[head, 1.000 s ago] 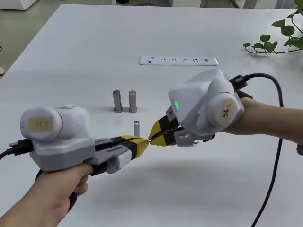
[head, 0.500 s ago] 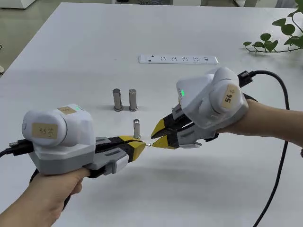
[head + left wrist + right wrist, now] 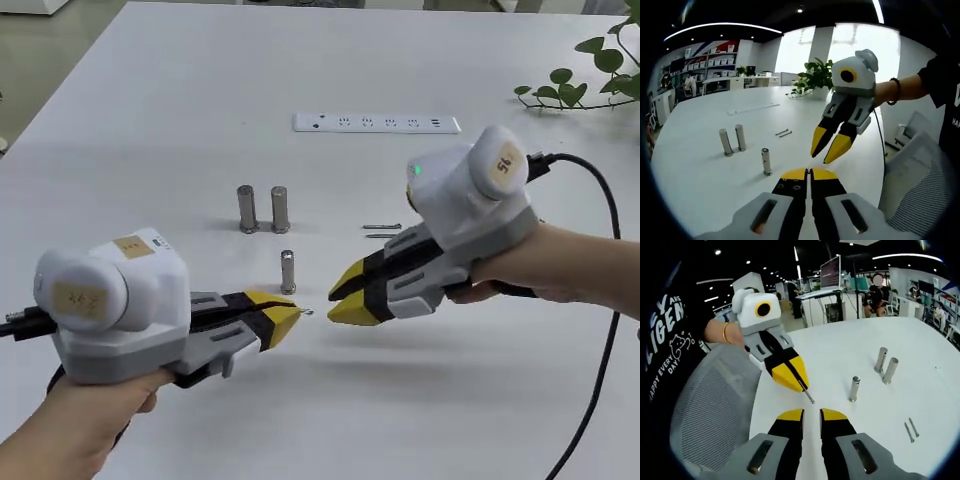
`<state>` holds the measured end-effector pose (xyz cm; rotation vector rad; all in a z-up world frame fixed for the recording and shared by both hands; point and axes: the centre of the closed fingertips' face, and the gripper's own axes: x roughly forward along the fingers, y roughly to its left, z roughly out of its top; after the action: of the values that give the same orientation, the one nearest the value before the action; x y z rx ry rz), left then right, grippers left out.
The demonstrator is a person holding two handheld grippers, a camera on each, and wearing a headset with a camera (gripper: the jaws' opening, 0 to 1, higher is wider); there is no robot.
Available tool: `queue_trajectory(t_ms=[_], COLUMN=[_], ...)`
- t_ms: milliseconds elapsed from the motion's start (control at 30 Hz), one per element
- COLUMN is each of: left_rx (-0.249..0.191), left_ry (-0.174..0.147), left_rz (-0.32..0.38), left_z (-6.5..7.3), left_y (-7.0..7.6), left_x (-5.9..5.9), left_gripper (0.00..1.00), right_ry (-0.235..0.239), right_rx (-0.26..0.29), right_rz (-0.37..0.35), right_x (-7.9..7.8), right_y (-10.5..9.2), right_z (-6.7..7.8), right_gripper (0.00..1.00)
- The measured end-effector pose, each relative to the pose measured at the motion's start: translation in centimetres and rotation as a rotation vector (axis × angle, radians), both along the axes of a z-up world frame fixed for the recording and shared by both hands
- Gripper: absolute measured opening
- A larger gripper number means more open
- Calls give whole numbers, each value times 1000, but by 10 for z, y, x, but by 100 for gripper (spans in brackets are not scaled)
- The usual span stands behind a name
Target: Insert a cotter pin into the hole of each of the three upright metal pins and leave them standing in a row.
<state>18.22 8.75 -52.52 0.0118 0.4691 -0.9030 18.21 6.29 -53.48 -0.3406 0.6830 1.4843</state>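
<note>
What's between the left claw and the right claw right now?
A cotter pin, sticking out of the shut left claw toward the open right claw; past its tip, an open gap. The head view and the right gripper view show it.

Tan sticker (image 3: pixel 505 160) on the right gripper (image 3: pixel 340 297) housing, well behind its claw: two digits, looks like "56". Two tan stickers (image 3: pixel 85 296) on the left gripper (image 3: pixel 293 313) housing, behind its claw: too blurred. Black shirt (image 3: pixel 667 335) behind the left claw: cut-off white print, "LIGEN", "EVERY QUE".
</note>
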Motion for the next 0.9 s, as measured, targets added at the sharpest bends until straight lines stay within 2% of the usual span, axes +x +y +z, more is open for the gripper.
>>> queue_trajectory(t_ms=[67, 267, 600, 733, 900], left_rx=[-7, -39, -78, -101, -108], left_ry=[-13, -29, -43, -44, -39], left_rz=[-17, -63, -105, -122, -134], left_z=[3, 10, 18, 22, 22], left_y=[-1, -6, -12, -15, -16], left_x=[-1, -6, -11, -14, -17], left_gripper=[0, 0, 0, 0, 0], right_ry=[38, 102, 113, 115, 113], right_rx=[20, 85, 93, 102, 108], right_rz=[-3, 14, 43, 54, 69], right_x=[-4, -15, -24, -26, -29], right_y=[0, 5, 7, 9, 11], right_z=[1, 8, 10, 12, 14], right_gripper=[8, 7, 6, 6, 3])
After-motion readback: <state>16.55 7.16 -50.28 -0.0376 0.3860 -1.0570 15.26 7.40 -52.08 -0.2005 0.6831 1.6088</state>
